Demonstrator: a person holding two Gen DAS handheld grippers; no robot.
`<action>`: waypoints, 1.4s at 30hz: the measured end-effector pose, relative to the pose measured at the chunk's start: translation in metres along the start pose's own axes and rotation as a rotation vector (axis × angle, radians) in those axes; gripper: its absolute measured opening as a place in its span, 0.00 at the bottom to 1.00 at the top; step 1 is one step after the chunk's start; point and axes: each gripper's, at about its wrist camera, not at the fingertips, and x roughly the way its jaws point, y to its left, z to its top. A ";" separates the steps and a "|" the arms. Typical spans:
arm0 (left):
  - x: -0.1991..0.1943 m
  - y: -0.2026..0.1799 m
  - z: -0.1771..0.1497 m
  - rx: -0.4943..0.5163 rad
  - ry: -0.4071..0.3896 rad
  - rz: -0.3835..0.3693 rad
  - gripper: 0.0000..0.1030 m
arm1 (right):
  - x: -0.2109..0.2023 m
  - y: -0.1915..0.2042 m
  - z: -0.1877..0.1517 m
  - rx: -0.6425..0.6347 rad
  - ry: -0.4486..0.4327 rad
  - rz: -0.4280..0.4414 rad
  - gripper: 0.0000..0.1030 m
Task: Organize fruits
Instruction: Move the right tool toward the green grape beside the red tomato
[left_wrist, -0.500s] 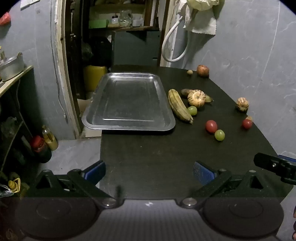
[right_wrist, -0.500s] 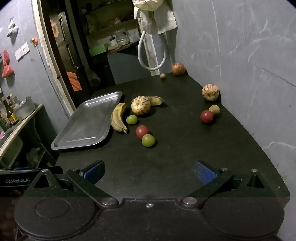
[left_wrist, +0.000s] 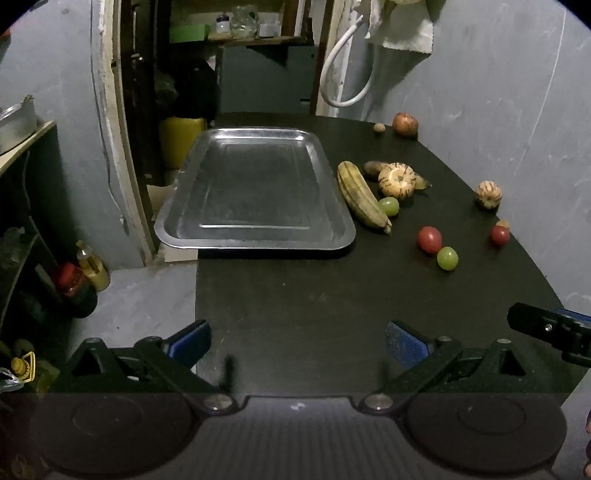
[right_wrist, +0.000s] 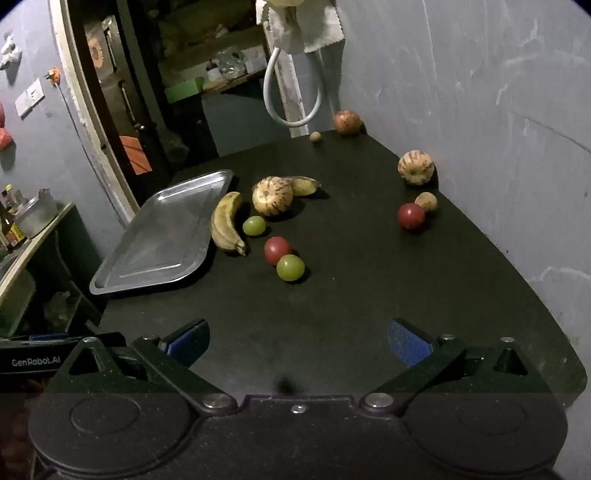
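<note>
A dark table (left_wrist: 295, 295) stands against a grey wall (right_wrist: 480, 110), with a dim doorway and shelves behind it. On the table's left side lies a shiny metal tray (left_wrist: 255, 192), and nothing is in it.

All the fruit lies loose on the table, to the right of the tray. A long yellow banana (right_wrist: 225, 221) lies just beside the tray's edge. A small green ball of fruit (right_wrist: 254, 225) sits next to the banana. Behind that is a pale striped round fruit (right_wrist: 272, 195), with a second, darker banana (right_wrist: 303, 185) tucked behind it. Nearer the front, a red fruit (right_wrist: 277, 250) and a green fruit (right_wrist: 290, 267) touch each other. By the wall sit another striped fruit (right_wrist: 415, 166), a red one (right_wrist: 410, 216) and a small brown one (right_wrist: 426, 201). Far back are an apple-like fruit (right_wrist: 346, 122) and a tiny nut-like thing (right_wrist: 315, 136).

The left gripper (left_wrist: 297, 338) and the right gripper (right_wrist: 297, 338) hang low over the near end of the table. Both have their fingers spread wide, holding nothing.

The job looks like it is only starting. A good next move would be to reach forward to a near fruit, maybe the red and green pair. They are round, so they could roll away if bumped.
</note>
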 end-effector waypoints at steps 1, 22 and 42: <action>0.002 0.001 0.000 0.003 0.008 -0.002 0.99 | 0.001 0.000 0.000 0.002 0.003 -0.005 0.99; 0.049 0.018 0.050 0.276 0.044 -0.160 0.99 | 0.033 0.024 0.000 0.034 0.014 -0.171 0.99; 0.082 -0.029 0.097 0.734 -0.069 -0.418 0.99 | 0.028 0.015 0.010 -0.145 0.031 -0.184 0.98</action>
